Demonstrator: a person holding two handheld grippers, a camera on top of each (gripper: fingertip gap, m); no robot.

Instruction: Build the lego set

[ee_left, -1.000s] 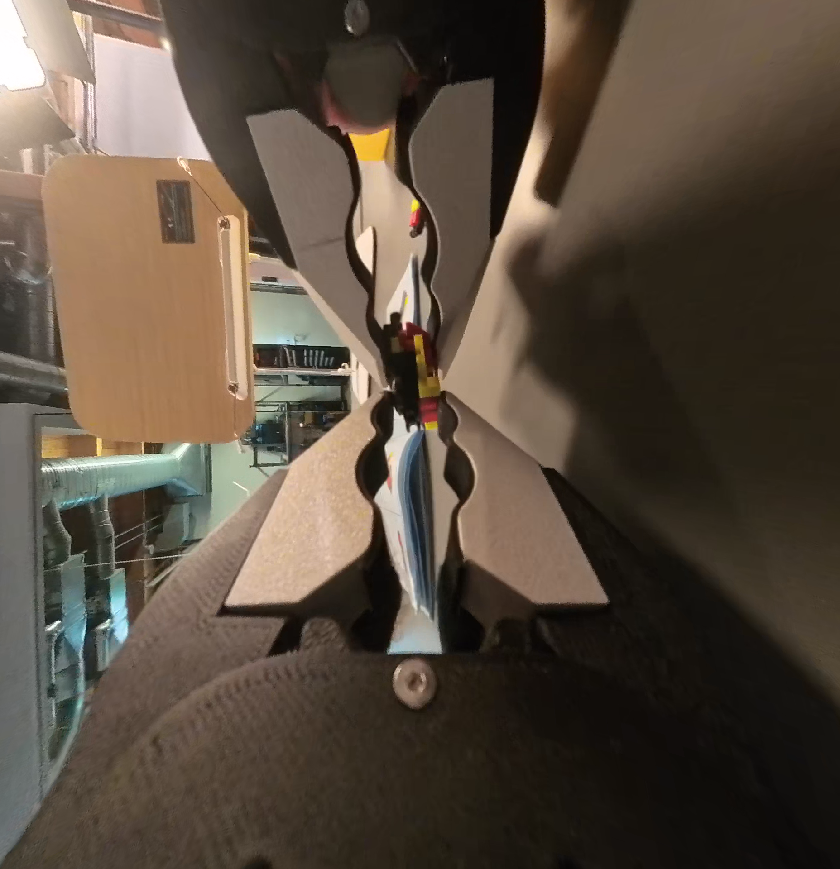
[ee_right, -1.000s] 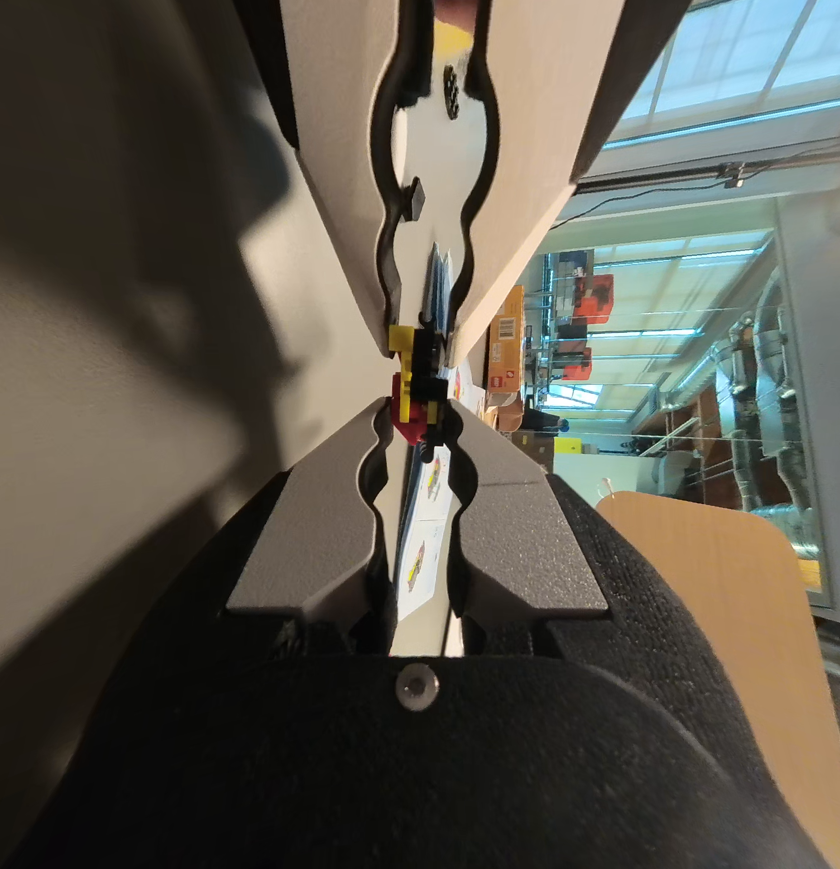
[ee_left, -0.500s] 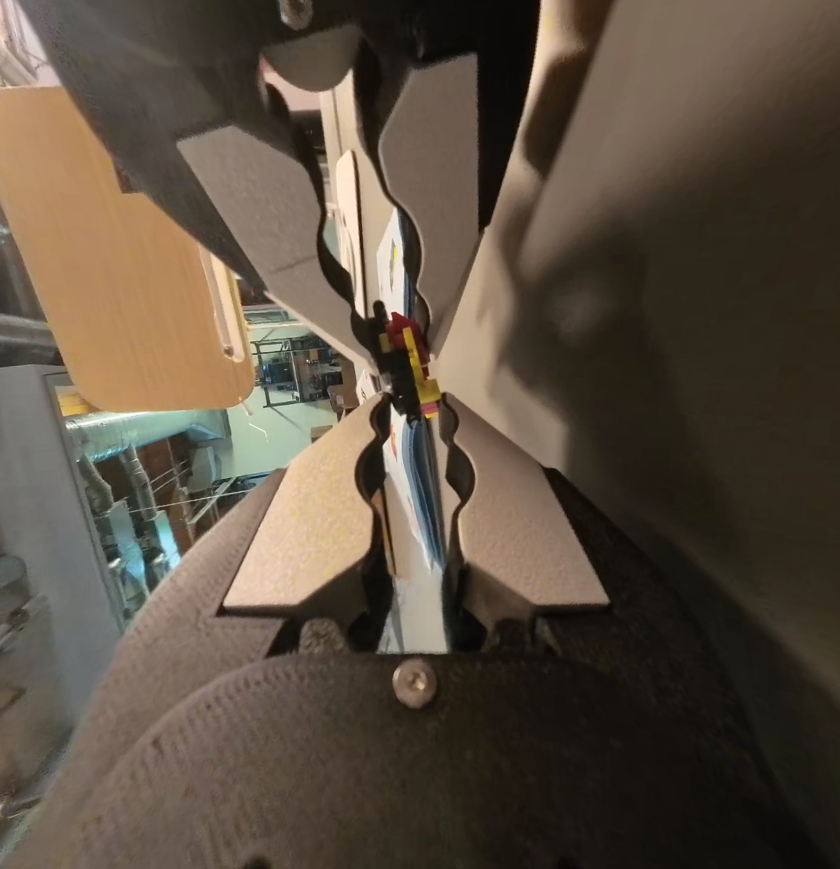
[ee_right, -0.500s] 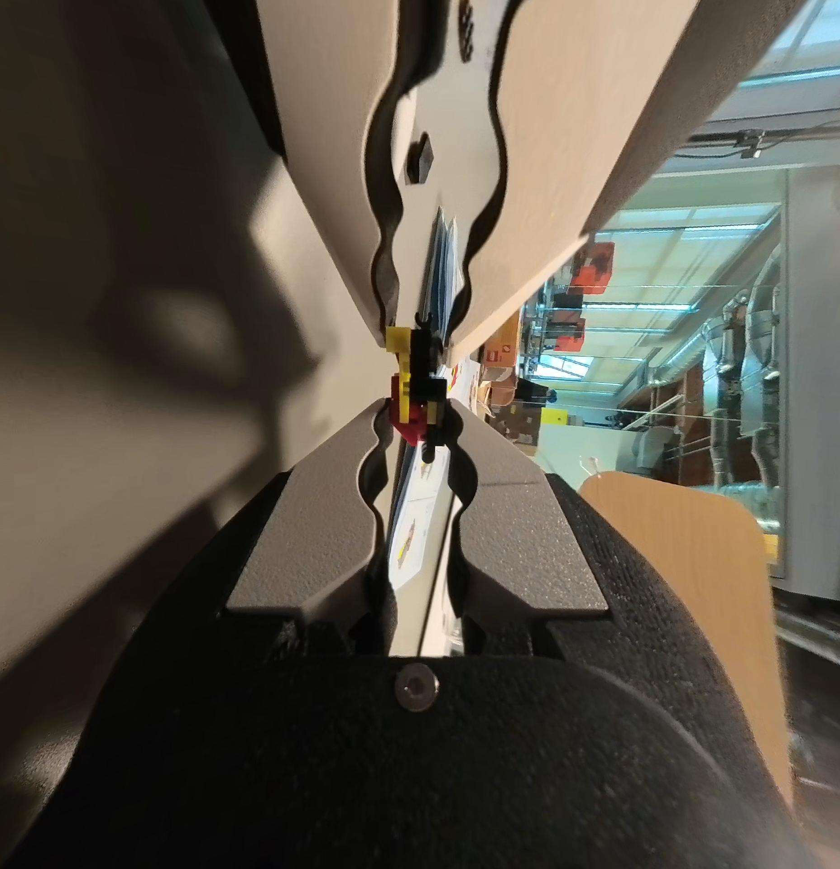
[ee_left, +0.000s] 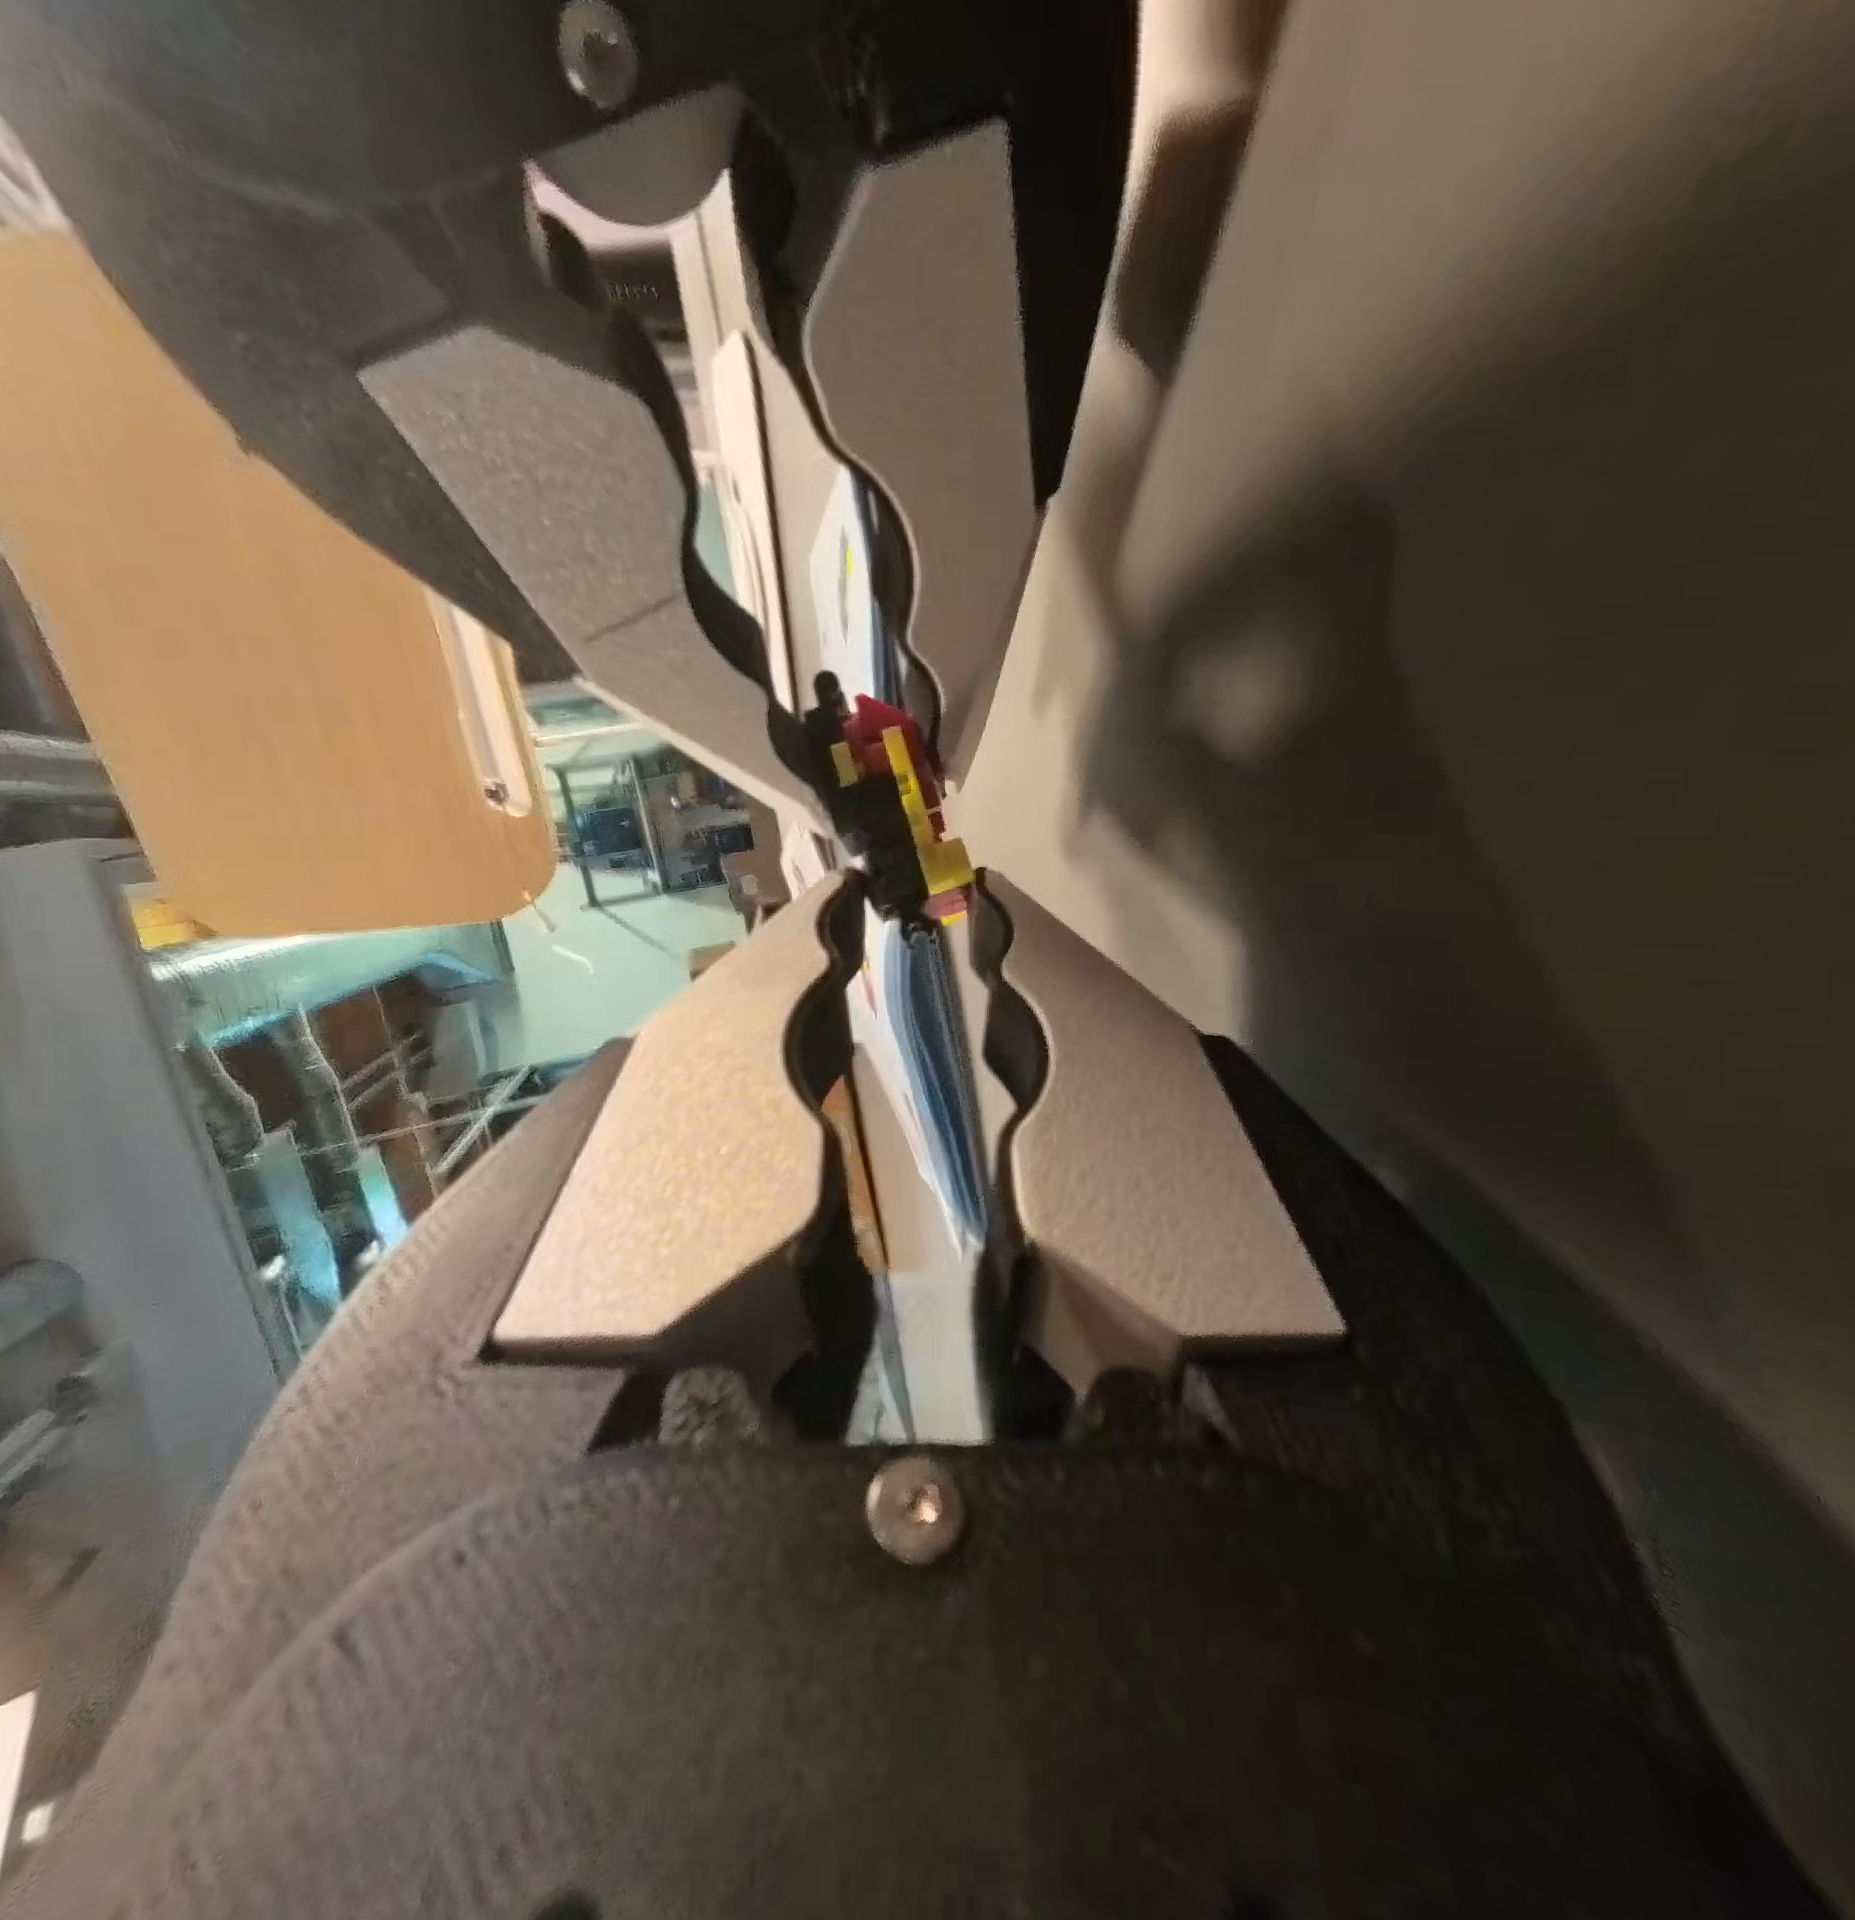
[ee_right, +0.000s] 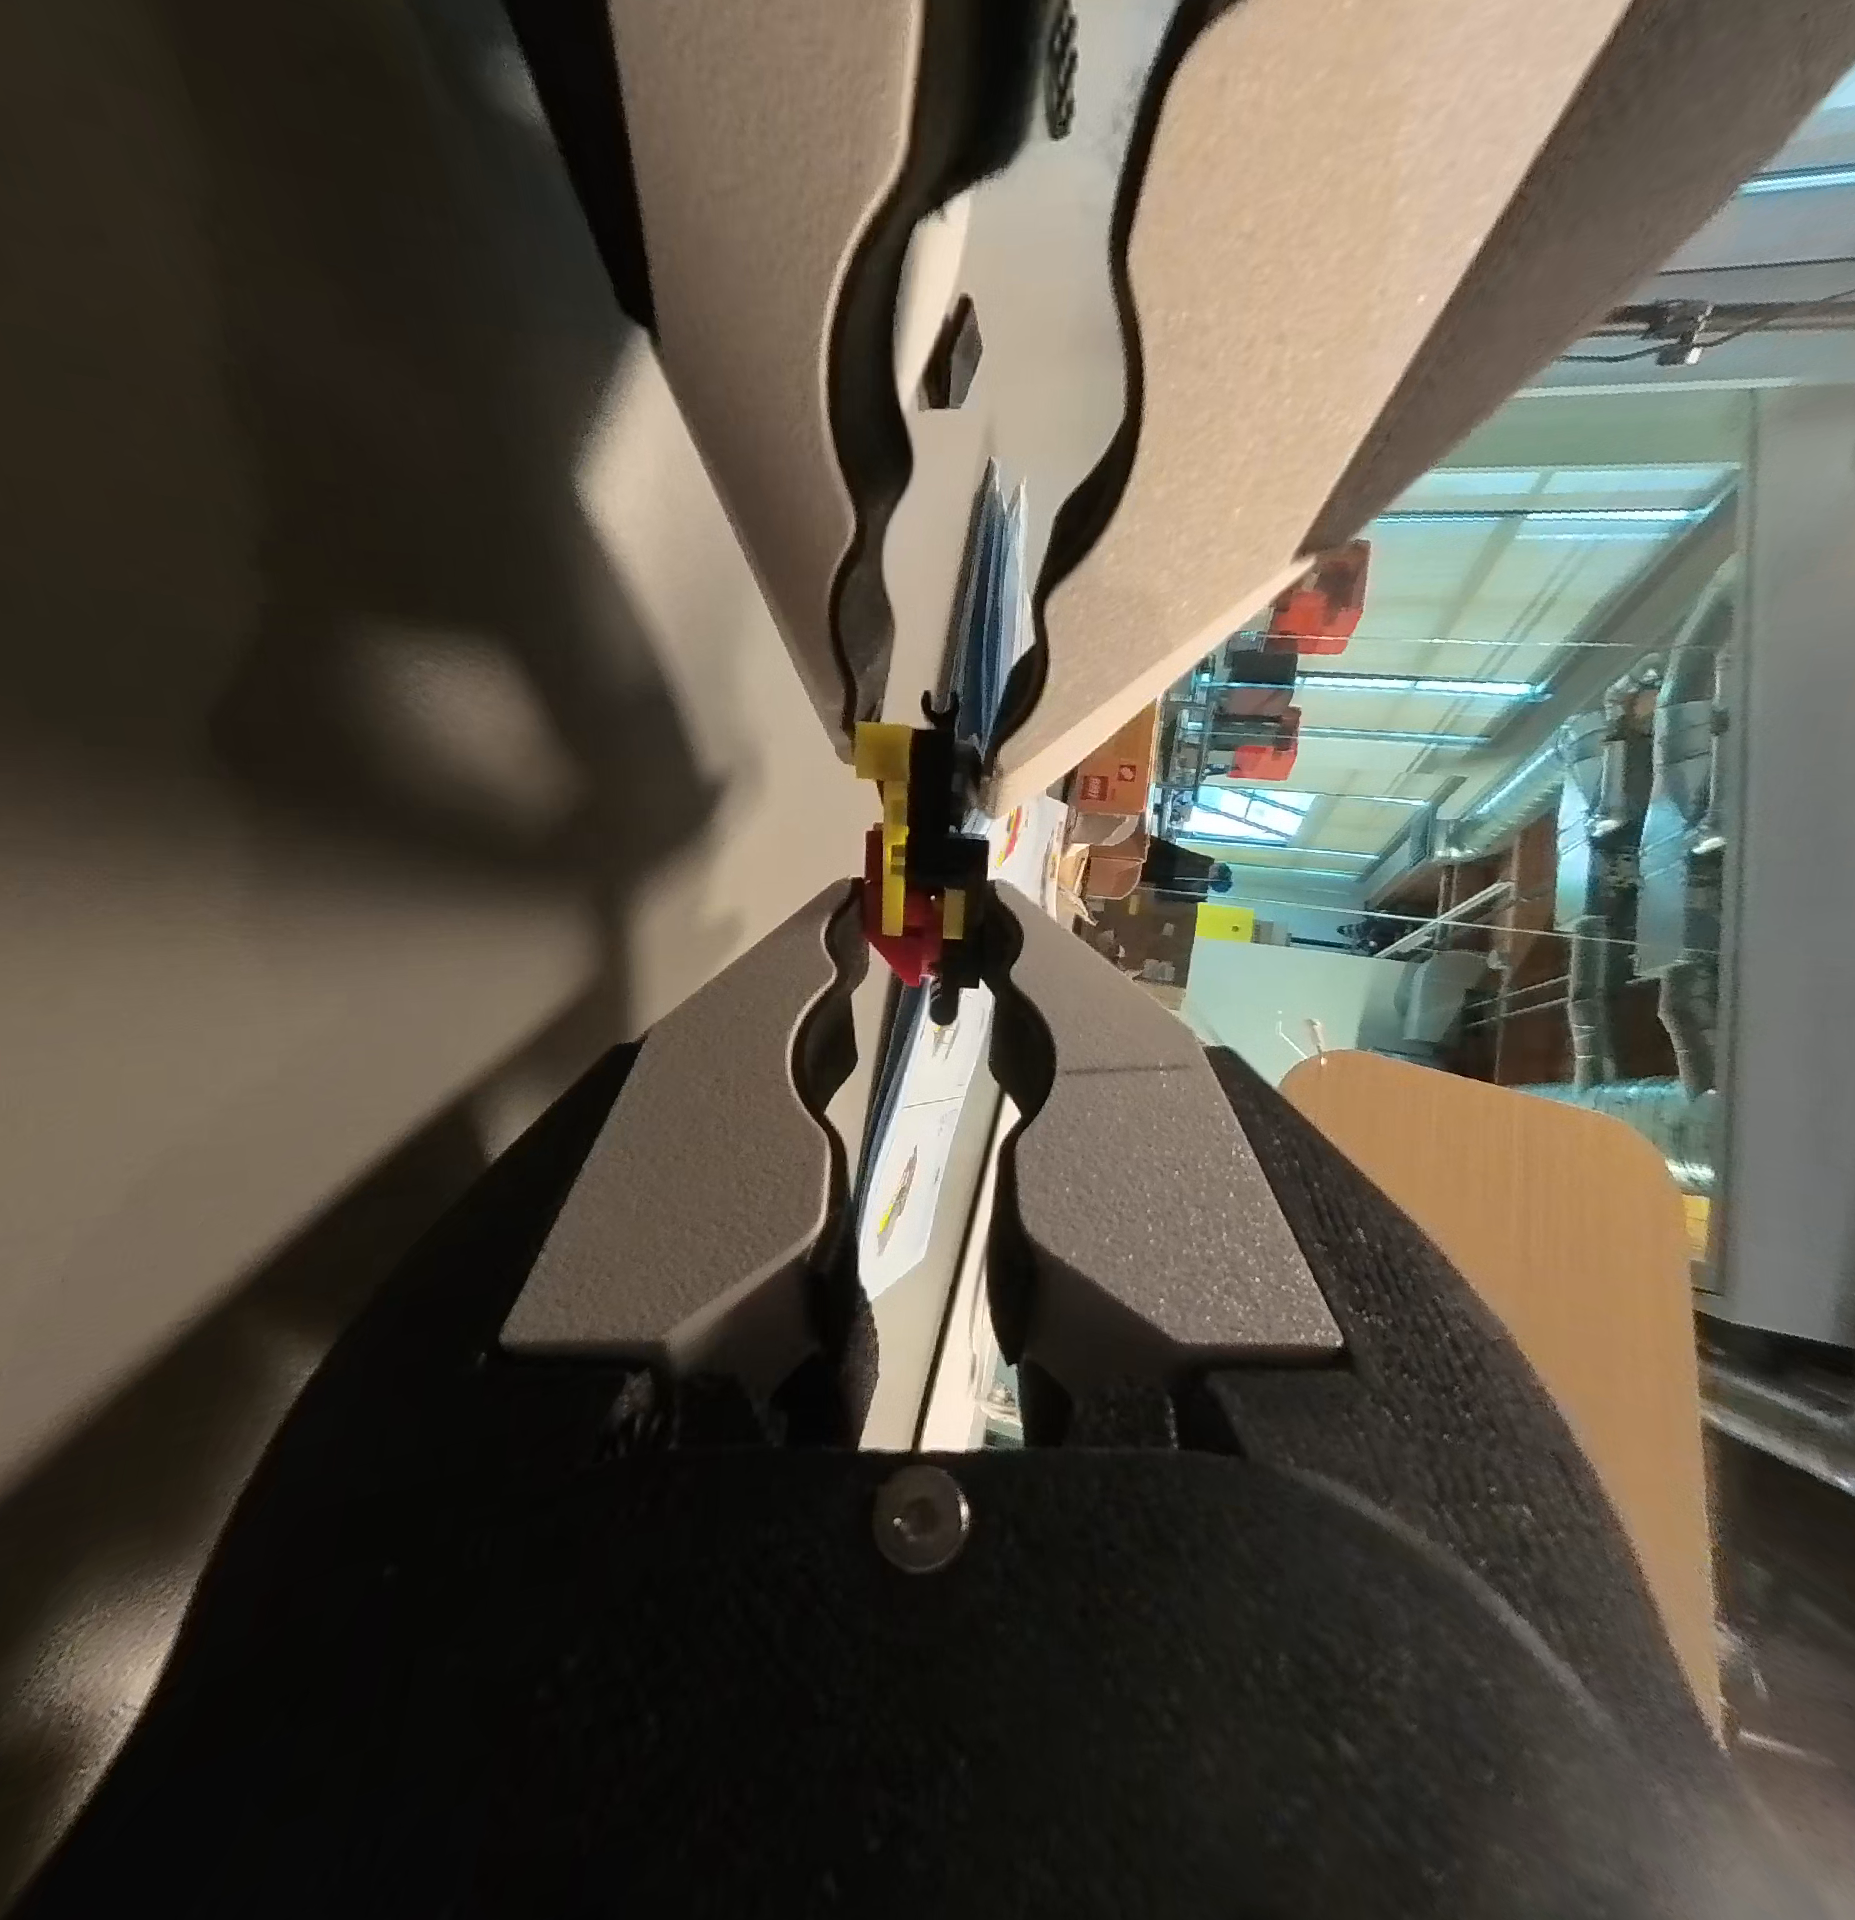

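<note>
While facing tip to tip | left claw and right claw pinch lego model

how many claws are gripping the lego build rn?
2. The left claw pinches the near end of the lego build in the left wrist view; the right claw pinches the other end. Both tips meet head-on at the build.
</note>
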